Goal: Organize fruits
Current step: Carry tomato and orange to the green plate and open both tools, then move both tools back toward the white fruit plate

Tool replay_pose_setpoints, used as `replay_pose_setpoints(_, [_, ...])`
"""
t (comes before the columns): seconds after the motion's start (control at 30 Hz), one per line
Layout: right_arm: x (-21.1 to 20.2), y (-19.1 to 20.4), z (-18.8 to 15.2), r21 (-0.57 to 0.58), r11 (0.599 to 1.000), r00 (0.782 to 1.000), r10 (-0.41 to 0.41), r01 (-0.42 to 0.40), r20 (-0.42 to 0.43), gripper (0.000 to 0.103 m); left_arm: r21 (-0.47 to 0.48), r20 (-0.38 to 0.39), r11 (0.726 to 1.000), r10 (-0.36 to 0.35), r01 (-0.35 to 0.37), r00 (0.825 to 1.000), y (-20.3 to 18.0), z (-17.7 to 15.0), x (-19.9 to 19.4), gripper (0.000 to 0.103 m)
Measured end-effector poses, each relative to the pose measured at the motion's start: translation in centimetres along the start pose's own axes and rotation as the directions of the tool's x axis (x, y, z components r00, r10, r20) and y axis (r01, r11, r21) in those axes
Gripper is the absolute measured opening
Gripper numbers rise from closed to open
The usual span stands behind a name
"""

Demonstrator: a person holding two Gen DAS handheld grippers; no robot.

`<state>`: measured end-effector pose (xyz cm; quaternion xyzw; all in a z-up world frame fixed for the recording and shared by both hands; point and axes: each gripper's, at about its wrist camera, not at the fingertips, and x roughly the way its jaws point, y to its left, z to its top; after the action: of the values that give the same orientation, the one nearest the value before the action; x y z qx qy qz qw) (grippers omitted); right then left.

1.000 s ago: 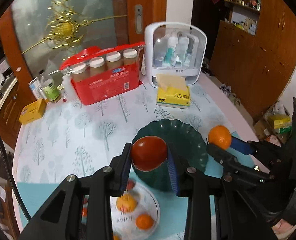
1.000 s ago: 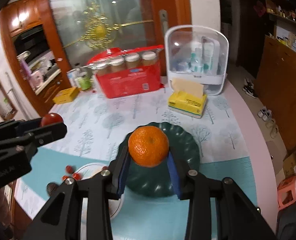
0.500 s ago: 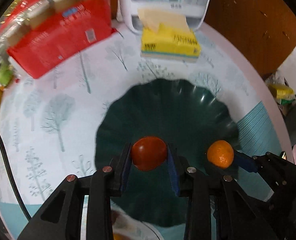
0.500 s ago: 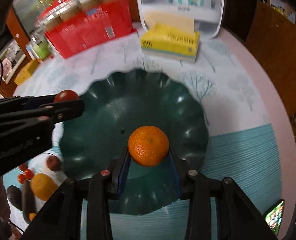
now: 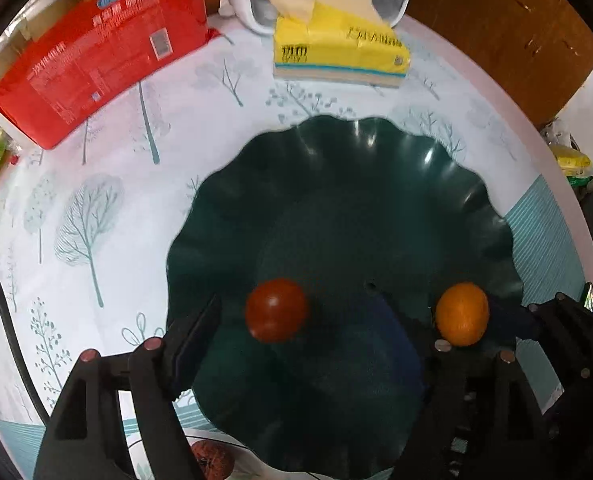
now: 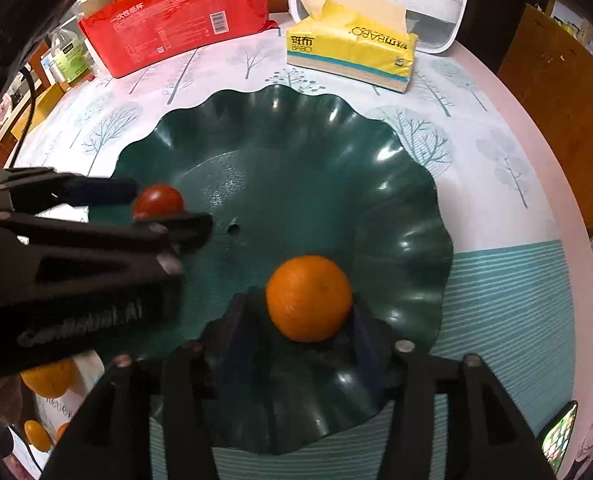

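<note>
Fruits in green dish (image 6: 396, 152): two.

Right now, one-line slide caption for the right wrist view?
Right tongs opening around orange in green plate; left tongs releasing tomato.

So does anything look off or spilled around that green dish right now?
Nothing stands out. The tomato and the orange sit in the green dish, nothing spilled. The tissue box lies flat behind it.

A tree-printed cloth (image 6: 436, 92) covers the counter; brown wooden cabinets (image 6: 568, 92) stand at the right side.
</note>
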<state>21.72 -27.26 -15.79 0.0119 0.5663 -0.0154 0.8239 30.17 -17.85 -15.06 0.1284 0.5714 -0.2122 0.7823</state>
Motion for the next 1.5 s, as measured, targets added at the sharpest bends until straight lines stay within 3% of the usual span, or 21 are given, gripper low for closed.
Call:
replay_pose_setpoints(0.57, [-4.7, 0.0, -0.5, 0.037, 0.999, 0.996, 0.005, -0.008, 0.088, 0.059, -0.037, 0.117, 0.999, -0.008, 0.012, 0.993, -0.1, -1.5, -7.0, 0.077])
replay_pose_setpoints(0.83, [-7.5, 0.1, -1.3, 0.045, 0.999, 0.992, 0.019, -0.025, 0.128, 0.059, -0.057, 0.187, 0.998, 0.035, -0.025, 0.982, -0.1, -3.6, -11.8, 0.078])
replay_pose_setpoints(1.03, [-10.0, 0.4, -2.4, 0.049, 0.996, 0.987, 0.065, -0.072, 0.145, 0.059, -0.080, 0.246, 0.993, 0.109, -0.092, 0.963, -0.6, -6.3, -16.3, 0.078])
replay_pose_setpoints(1.5, [-16.1, 2.3, -5.7, -0.030, 0.990, 0.971, 0.140, -0.137, 0.193, 0.059, -0.255, 0.292, 0.958, 0.205, -0.130, 0.934, 0.9, -15.3, -23.5, 0.078])
